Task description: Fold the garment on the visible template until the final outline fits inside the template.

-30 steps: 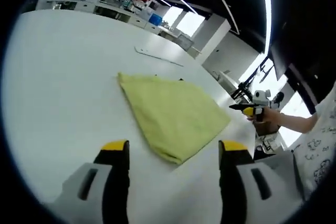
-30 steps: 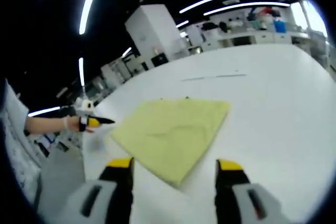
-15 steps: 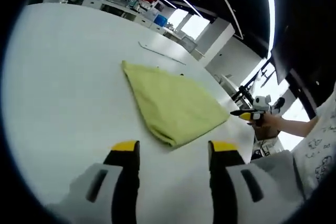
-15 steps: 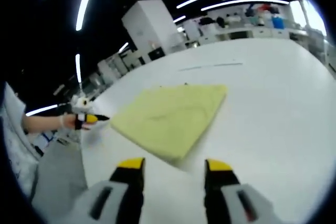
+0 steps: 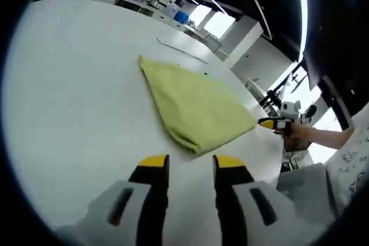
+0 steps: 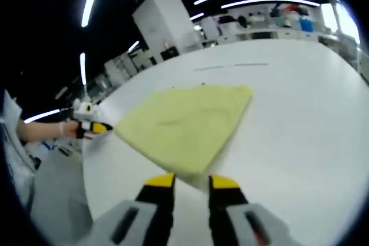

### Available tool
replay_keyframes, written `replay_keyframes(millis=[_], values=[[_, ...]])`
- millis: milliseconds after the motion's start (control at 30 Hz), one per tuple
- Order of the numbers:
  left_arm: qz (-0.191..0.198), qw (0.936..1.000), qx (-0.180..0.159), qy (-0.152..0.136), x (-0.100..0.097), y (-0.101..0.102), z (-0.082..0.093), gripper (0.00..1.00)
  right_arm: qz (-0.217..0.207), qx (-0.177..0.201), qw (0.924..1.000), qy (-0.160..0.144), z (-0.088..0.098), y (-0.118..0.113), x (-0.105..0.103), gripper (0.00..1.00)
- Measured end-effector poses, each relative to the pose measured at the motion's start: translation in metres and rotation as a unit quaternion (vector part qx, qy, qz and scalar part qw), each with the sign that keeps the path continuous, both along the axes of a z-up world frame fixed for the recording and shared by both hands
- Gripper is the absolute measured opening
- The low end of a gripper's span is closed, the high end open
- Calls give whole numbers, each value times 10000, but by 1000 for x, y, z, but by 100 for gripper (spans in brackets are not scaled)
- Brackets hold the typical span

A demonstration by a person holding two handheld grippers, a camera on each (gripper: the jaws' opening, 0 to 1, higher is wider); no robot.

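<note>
Both claws narrowed; folded yellow garment (image 5: 193, 105) carries no readable label.

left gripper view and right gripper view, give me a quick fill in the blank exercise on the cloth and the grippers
1. The folded garment is ____ in colour.
2. It lies on a ____ table.
3. The jaws of the left gripper end in ____ tips.
4. In the right gripper view, the garment lies ____ on the table, apart from the right gripper.

Missing words: yellow-green; white; yellow; flat
</note>
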State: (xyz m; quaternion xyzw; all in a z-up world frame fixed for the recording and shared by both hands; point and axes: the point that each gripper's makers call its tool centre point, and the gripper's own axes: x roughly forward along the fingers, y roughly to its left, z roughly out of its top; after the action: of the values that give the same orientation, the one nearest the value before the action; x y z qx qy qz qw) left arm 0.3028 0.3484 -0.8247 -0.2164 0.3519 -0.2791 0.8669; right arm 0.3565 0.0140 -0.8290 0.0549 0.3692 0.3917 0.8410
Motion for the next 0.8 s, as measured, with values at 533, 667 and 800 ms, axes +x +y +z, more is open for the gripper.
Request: replay_keyframes(millis=[533, 667, 800], values=[[146, 9994, -307, 61, 10, -17, -7, 7, -16, 1, 10000, 69, -3, -1, -1, 7], [147, 9993, -337, 67, 10, -18, -8, 3, -34, -8, 10000, 78, -4, -1, 0, 4], [146, 9992, -358, 52, 9, -19, -8, 2, -58, 16, 9999, 103, -4, -1, 0, 4]])
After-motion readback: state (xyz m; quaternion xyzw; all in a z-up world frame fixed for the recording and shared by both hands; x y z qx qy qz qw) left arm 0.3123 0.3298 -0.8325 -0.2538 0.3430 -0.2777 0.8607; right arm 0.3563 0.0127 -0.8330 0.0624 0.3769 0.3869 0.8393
